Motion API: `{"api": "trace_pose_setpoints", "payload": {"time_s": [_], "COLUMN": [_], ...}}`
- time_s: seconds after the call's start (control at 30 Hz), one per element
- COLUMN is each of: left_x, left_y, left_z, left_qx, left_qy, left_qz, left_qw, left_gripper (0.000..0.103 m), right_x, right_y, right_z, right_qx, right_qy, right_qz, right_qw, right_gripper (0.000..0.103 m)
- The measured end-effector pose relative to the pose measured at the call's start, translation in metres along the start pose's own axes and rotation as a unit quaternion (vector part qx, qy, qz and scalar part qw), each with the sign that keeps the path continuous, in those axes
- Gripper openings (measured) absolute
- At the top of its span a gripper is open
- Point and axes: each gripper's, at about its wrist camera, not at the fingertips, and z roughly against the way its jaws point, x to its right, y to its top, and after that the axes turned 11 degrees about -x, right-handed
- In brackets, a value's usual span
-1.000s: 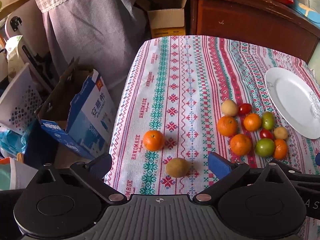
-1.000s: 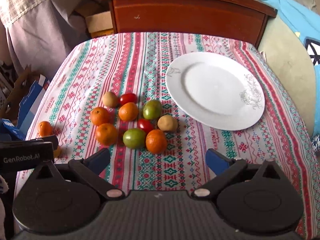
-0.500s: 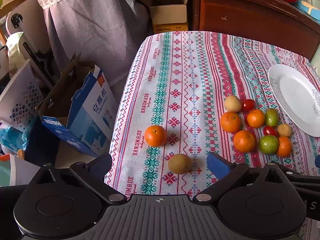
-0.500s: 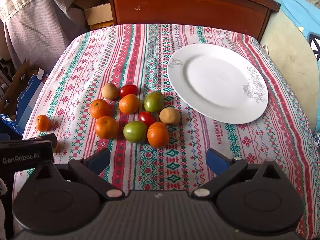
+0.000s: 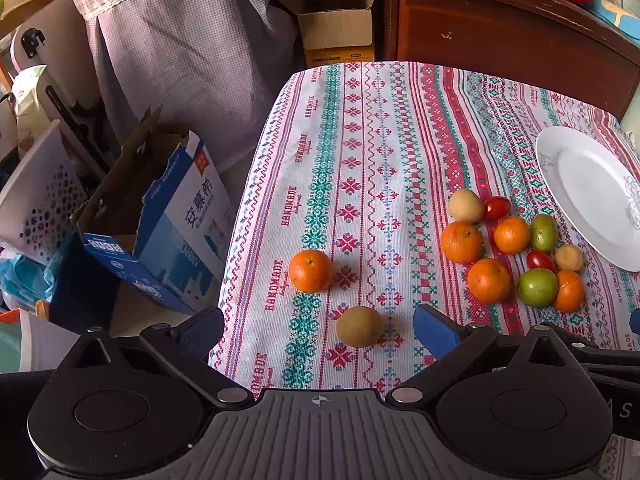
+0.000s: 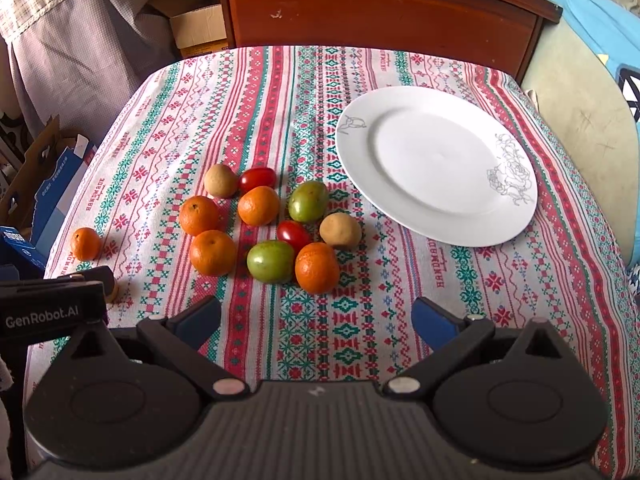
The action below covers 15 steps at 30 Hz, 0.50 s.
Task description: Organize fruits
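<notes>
Fruit on striped tablecloth [image 6: 256, 92]: five oranges, four in the cluster [image 6: 262, 222] and one orange [image 5: 311, 271] apart toward the left edge; two green tomatoes [image 6: 308, 201], two red cherry tomatoes [image 6: 257, 179], and three brown kiwi-like fruits, two in the cluster and one kiwi [image 5: 359, 327] alone near the stray orange. Cluster sits just left of the white plate [image 6: 436, 164], which holds nothing. Left gripper [image 5: 319, 330] is spread wide with the lone kiwi between its fingers, untouched; right gripper [image 6: 316, 316] is also spread wide, grasping nothing, near the cluster.
</notes>
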Motion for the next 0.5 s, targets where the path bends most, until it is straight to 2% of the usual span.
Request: {"api": "trace_pose_setpoints", "payload": {"time_s": [0.3, 0.5], "left_x": [-0.0001, -0.0021], "left_y": [-0.0012, -0.0046], "left_z": [-0.0003, 0.001], "left_qx": [0.003, 0.014], "left_qy": [-0.004, -0.025], "left_qz": [-0.004, -0.008], "left_qw": [1.0, 0.9996], "left_gripper": [0.1, 0.1], "right_x": [0.0003, 0.0055], "right_y": [-0.0007, -0.0062], "right_z": [-0.0003, 0.001], "right_qx": [0.002, 0.018], "right_qy": [0.002, 0.026], "right_qz": [0.0, 0.001], "right_qw": [1.0, 0.999], "right_gripper": [0.1, 0.095]}}
